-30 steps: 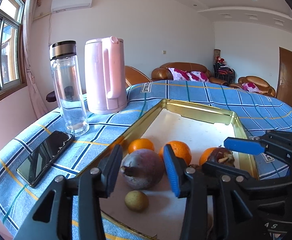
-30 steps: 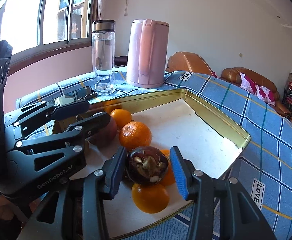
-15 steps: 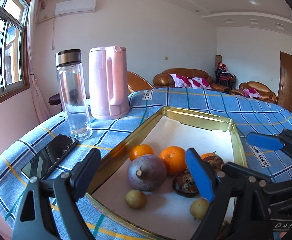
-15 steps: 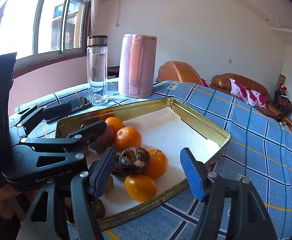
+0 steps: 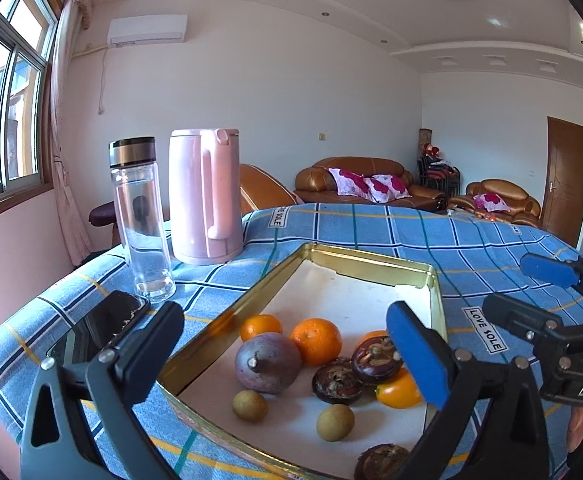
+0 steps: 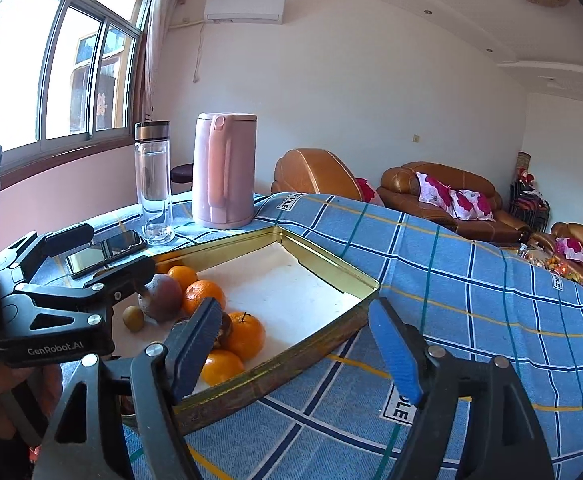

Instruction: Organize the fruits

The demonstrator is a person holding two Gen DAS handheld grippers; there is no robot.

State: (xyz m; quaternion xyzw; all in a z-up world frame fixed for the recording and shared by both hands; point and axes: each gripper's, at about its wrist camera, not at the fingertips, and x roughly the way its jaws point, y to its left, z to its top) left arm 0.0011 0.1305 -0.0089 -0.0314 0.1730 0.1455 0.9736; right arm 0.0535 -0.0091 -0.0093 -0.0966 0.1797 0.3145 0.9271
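- The left gripper point(image 5: 287, 348) is hovering over the near end of a gold-rimmed tray point(image 5: 367, 263), its fingers point(image 5: 417, 354) opening wide with nothing pressed between them.
- The right gripper point(image 6: 293, 350) is hanging over the tray's near right edge, its fingers point(image 6: 394, 354) also opening and gripping nothing.
- A purple passion fruit point(image 5: 268, 362) is sitting inside the tray, just beside two oranges point(image 5: 315, 340) and two dark mangosteens point(image 5: 375, 358).
- Two small brown longans point(image 5: 250, 406) are lying nearer the camera, apart from the pile.
- The tray is resting on a bench point(image 5: 391, 232) draped in a blue checked cloth.
- A pink kettle point(image 5: 205, 196), a clear bottle point(image 5: 141, 220) and a phone point(image 5: 99, 330) are standing left of the tray.
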